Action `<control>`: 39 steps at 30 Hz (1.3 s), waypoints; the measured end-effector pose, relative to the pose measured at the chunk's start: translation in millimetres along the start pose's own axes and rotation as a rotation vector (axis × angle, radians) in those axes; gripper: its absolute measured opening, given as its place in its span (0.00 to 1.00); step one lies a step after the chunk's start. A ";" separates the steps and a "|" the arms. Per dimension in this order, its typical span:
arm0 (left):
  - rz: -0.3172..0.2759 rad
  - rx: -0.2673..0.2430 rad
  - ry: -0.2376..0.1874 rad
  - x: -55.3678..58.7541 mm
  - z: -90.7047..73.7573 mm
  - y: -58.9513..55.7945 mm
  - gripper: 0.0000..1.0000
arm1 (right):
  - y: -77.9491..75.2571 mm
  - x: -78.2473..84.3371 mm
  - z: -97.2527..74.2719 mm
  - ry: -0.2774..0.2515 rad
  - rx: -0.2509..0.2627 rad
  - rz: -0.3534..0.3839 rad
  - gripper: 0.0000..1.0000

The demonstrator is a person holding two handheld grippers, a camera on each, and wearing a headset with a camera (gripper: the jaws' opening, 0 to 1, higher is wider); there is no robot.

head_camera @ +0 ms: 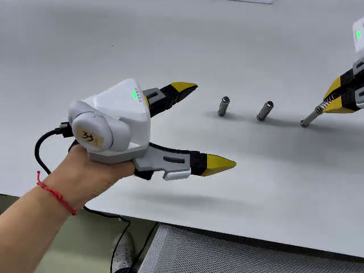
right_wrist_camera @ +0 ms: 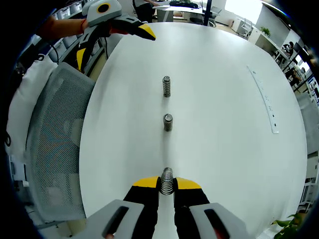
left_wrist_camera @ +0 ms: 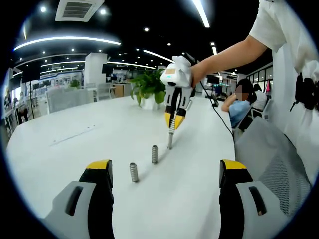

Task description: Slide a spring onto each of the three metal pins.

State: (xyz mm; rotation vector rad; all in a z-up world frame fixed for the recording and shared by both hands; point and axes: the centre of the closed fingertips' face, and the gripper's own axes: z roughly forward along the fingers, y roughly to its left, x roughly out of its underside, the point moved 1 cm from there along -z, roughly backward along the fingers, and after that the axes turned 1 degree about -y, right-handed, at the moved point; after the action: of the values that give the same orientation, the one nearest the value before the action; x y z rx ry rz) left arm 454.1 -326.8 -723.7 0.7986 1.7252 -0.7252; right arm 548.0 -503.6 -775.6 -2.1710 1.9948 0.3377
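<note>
Two metal pins stand on the white table, each with a spring on it: one (head_camera: 223, 106) (left_wrist_camera: 133, 172) (right_wrist_camera: 166, 86) nearer my left gripper, the other (head_camera: 265, 110) (left_wrist_camera: 154, 154) (right_wrist_camera: 168, 122) in the middle. A third pin (head_camera: 311, 116) (left_wrist_camera: 170, 141) leans with its foot on the table. My right gripper (head_camera: 334, 98) (left_wrist_camera: 174, 118) (right_wrist_camera: 167, 183) is shut on the spring (head_camera: 327, 102) (right_wrist_camera: 167, 180) around that pin's upper end. My left gripper (head_camera: 205, 125) (left_wrist_camera: 165, 167) (right_wrist_camera: 112, 22) hovers open, short of the row, holding nothing.
A mesh chair (head_camera: 227, 250) (right_wrist_camera: 55, 139) stands at the table's near edge, with a black cable (head_camera: 42, 142) trailing from the left gripper. A thin white strip (right_wrist_camera: 261, 94) lies on the table farther off. A potted plant (left_wrist_camera: 147, 87) stands at the far end.
</note>
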 end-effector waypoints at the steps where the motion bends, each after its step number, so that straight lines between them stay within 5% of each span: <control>1: 0.000 0.001 0.001 0.3 0.2 -0.3 0.88 | 0.4 0.1 0.0 0.002 0.000 -0.002 0.07; 39: -0.007 0.004 0.009 4.2 -0.7 1.1 0.87 | -4.2 11.4 43.9 0.021 0.019 -0.001 0.07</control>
State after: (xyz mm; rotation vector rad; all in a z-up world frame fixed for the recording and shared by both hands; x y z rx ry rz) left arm 453.6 -324.9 -727.7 0.8002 1.7361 -0.7303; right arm 550.9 -501.9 -821.0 -2.1730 1.9993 0.2957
